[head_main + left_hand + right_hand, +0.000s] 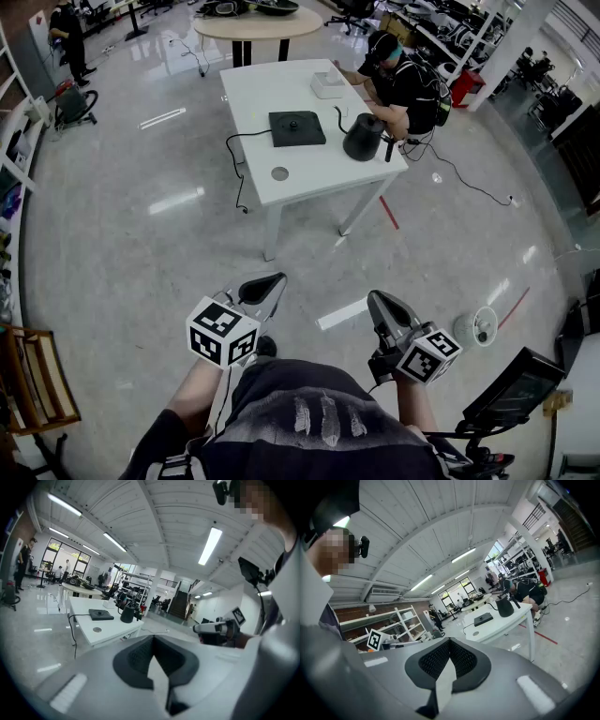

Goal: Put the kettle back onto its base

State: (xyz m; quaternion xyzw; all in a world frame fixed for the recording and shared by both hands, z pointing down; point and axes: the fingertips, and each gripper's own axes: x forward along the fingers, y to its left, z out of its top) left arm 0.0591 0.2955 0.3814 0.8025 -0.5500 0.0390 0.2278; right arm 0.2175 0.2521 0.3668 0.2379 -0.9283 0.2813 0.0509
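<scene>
1. The black kettle (364,139) stands on the white desk (309,183), just beside its flat base (296,127) (not on it).
2. The left tool (266,284) is pressed together, empty, well apart from the desk.
3. The right tool (382,305) is likewise pressed together and empty.

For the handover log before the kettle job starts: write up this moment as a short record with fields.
kettle: black, upright on the table, right of its base, not on it
base: black square, lying flat, nothing on it
cable: runs from the base over the table's left edge
white box: at the table's far edge
left tool: shut, empty, far short of the table
right tool: shut, empty, far short of the table
person: seated at the table's far right
</scene>
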